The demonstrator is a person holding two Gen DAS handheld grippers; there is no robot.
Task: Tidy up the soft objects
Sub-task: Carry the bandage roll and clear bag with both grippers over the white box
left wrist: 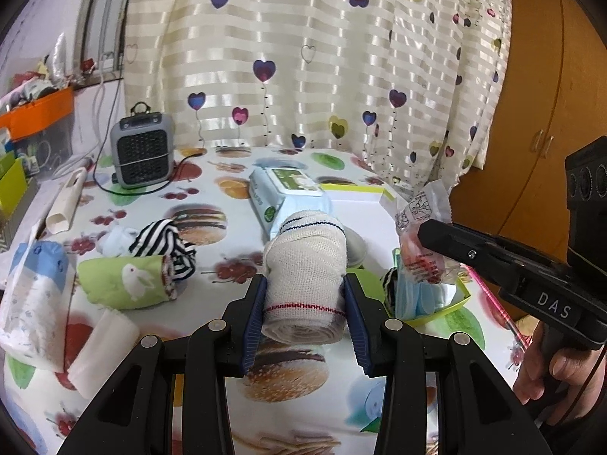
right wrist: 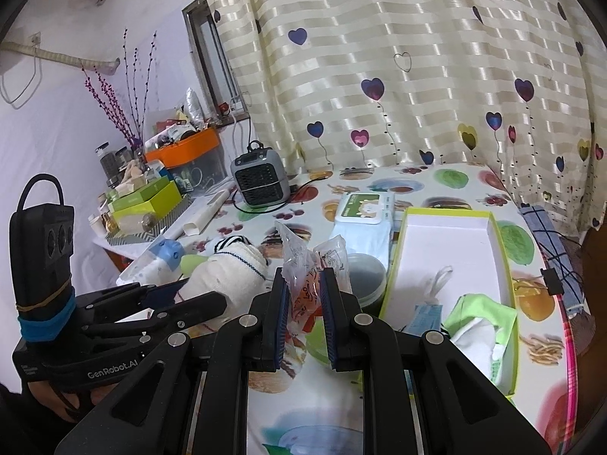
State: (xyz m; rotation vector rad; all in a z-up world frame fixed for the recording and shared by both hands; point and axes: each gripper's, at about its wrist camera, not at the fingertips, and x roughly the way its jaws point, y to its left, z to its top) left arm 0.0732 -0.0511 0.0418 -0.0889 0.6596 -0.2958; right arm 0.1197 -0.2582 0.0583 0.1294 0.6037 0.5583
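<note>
Fruit and burgers cover the printed cloth on the surface (left wrist: pixel 288 383), which runs back to a heart-patterned curtain (left wrist: pixel 303 57).

Nearest the camera, the left gripper (left wrist: pixel 305 295) is clamped on one rolled bandage (left wrist: pixel 305 276); its blue pads press both sides of the roll, which sits lifted above the cloth near the front edge. Just beside it, the right gripper (right wrist: pixel 305 295) is closed nearly all the way on one crinkly clear packet (right wrist: pixel 303 276) with red print, also held off the surface.

The step in hand appears to be carrying both items to the green-rimmed box (right wrist: pixel 497 250) by the right edge. Doing it well probably means keeping the squeeze steady, since the roll can unwind and the packet film can slip, then lowering each item inside the walls before letting go, one at a time so the two grippers do not collide.

Inside that box one green cloth (right wrist: pixel 481 311) already lies at the near end. Toward the left edge sit one green rabbit-print roll (left wrist: pixel 129 280) and one striped sock bundle (left wrist: pixel 167 242). Farther back lies one wet-wipe pack (left wrist: pixel 288 197), and at the far left corner stands one small grey heater (left wrist: pixel 142 151).
</note>
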